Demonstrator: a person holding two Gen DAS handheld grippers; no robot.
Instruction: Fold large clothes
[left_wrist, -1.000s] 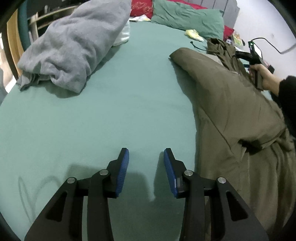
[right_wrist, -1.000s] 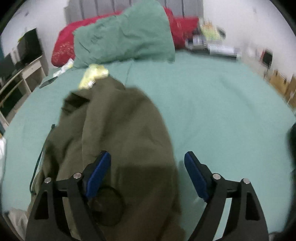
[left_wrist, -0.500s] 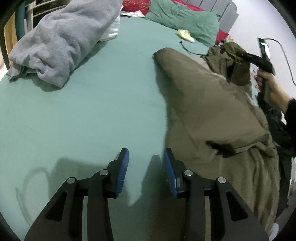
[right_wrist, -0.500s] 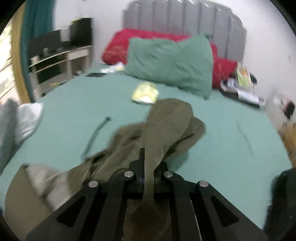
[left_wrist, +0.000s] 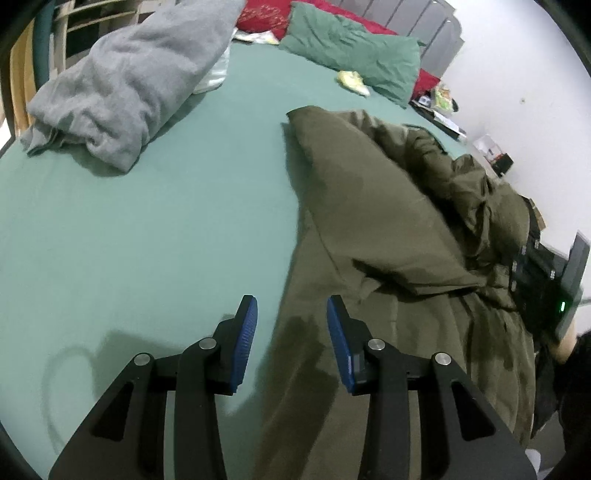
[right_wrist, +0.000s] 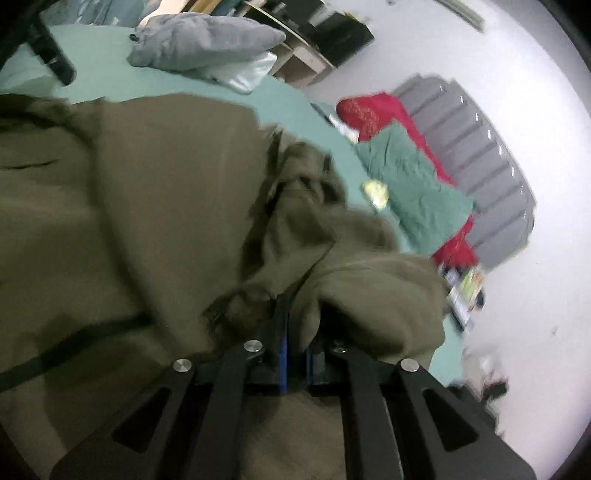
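- Green jacket (left_wrist: 388, 221) is spread on right side of the bed (left_wrist: 166, 221), near its edge.
- A bunched part is pinched in right gripper (right_wrist: 295, 332), prob. so it can be pulled over for a fold.
- Left gripper (left_wrist: 291, 343) is held half open, empty, over jacket's near left edge, prob. ready to grab.
- No boxes or bins are seen.

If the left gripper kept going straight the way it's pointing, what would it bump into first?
Probably the near edge of the olive garment, where it lies on the green bed sheet. The left gripper points down at that border with open jaws, so it might touch bare sheet first; depth is unclear.
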